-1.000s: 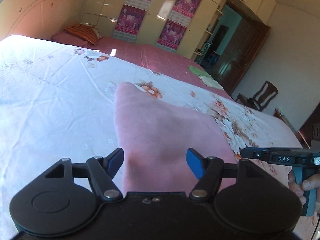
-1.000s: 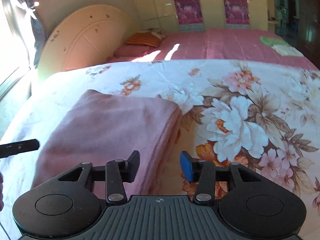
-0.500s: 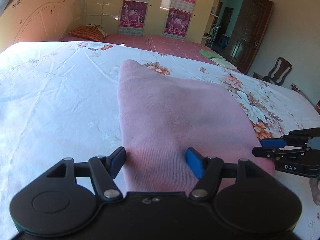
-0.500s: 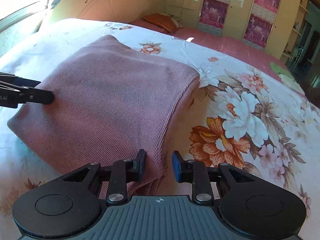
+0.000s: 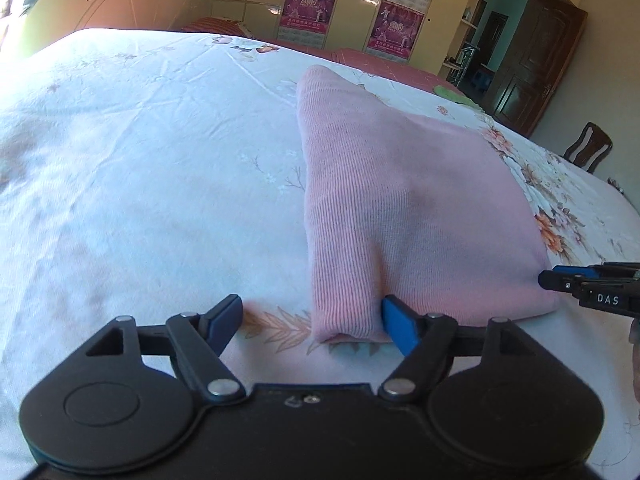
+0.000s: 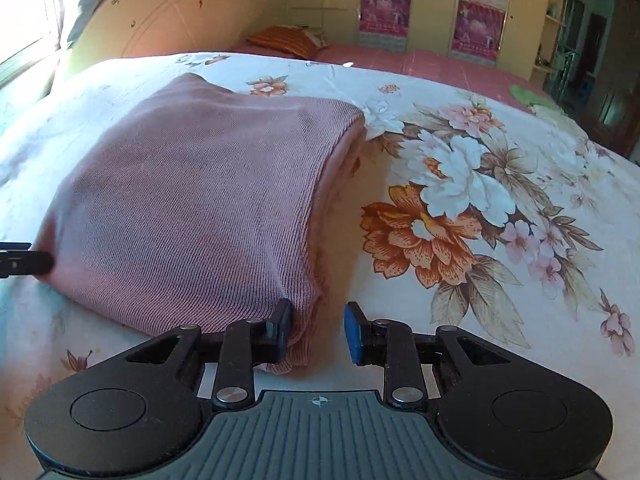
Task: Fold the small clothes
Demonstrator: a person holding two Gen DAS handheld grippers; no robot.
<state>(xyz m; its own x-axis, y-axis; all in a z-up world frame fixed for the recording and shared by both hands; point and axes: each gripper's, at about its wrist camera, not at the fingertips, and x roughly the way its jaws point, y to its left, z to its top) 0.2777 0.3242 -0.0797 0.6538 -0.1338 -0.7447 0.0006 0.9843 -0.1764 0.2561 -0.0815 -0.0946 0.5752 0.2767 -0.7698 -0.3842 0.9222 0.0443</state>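
Both my grippers have dropped closer to the folded pink garment [image 5: 408, 208] lying on the bed [image 5: 140, 168] near its front edge. My left gripper [image 5: 312, 320] straddles one near corner, jaws opening; my right gripper [image 6: 318, 330] brackets the other, unclenched. Next: pinch both corners. Layers underneath stay hidden.

The left gripper [image 5: 310, 326] pointed steeply downward, its jaws opening wide; only its right finger [image 5: 398, 326] touched cloth, the other stood clear. The right gripper [image 6: 318, 332] tilted down likewise, jaws narrowly parted, with the left finger [image 6: 282, 330] against a cloth edge and a bare gap before the blue one. Both grippers worked near one another.
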